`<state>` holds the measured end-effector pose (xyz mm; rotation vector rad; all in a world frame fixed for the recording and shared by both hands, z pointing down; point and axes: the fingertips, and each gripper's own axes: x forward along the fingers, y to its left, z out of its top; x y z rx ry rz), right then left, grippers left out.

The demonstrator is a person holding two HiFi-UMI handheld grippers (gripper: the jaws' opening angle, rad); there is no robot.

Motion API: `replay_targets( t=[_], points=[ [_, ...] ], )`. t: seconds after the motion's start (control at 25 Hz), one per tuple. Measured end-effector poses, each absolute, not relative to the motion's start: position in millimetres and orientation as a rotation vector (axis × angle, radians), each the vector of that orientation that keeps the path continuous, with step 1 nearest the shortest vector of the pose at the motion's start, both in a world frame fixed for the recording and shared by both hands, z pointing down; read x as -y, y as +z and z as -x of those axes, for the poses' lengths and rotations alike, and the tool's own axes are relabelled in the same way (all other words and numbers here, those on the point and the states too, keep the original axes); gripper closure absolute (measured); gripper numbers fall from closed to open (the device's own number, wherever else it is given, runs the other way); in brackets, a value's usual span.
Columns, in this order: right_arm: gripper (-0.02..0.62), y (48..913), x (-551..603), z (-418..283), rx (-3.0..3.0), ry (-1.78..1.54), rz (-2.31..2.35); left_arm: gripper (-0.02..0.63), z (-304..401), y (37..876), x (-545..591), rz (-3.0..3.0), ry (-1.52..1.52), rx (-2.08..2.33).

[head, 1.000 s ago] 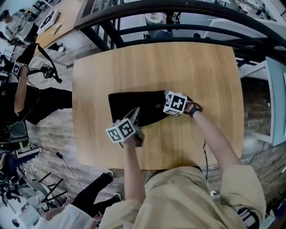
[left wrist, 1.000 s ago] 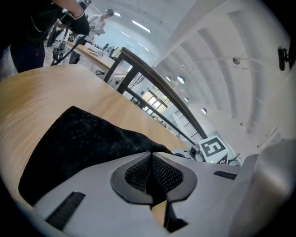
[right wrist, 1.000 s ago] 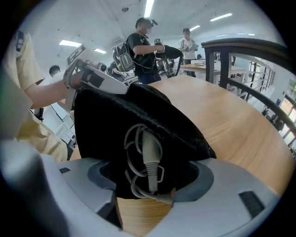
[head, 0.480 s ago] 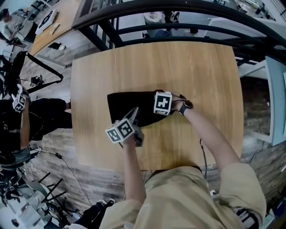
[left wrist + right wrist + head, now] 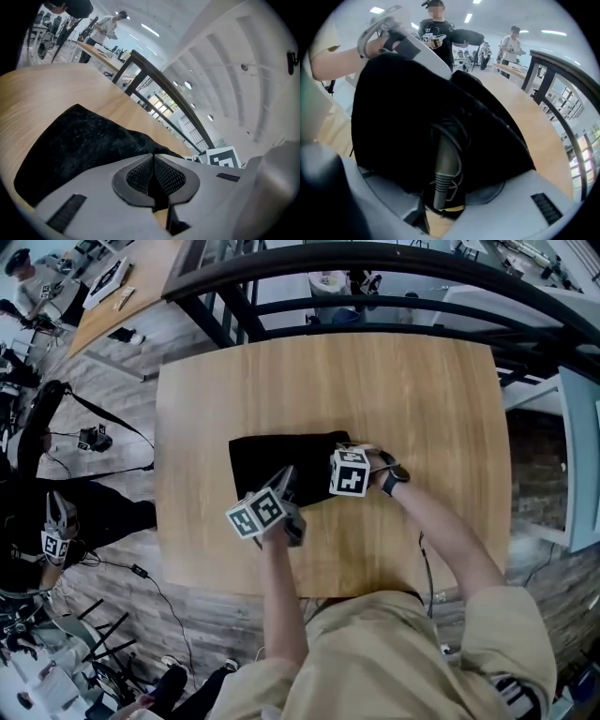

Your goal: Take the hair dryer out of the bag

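Hair dryer [image 5: 445,173] inside the black bag [image 5: 403,108], only its grey handle end and a loop of cord showing at the mouth, directly between the 2 jaws of the right gripper [image 5: 445,206]. Those jaws are closing around the handle; pads not yet seen pressing on it. Left gripper [image 5: 153,173] clenched, apparently pinching the bag's fabric at the edge nearest it, a little raised off the table [image 5: 422,390]. Step in hand, as I read it: take the handle. To do it well: close on the rigid grey part, not the cord or loose cloth; keep the left gripper's pinch firm so the bag stays put; draw out along the line of the handle.
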<state>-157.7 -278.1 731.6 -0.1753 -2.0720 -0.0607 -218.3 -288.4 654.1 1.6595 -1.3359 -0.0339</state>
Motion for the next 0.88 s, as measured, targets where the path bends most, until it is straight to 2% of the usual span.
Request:
replay_targets(
  t=[0.2,0.88],
  points=[
    [0.413,713.8,277.3,141.6,2.076,-0.160,0.178,0.586,220.0,652.5,284.9,-1.656,-0.040,1.348],
    [0.414,680.9,291.3,55.2,2.047,-0.173,0.060,0.586,205.4,646.6,290.1,-1.672,-0.095,1.272]
  ],
)
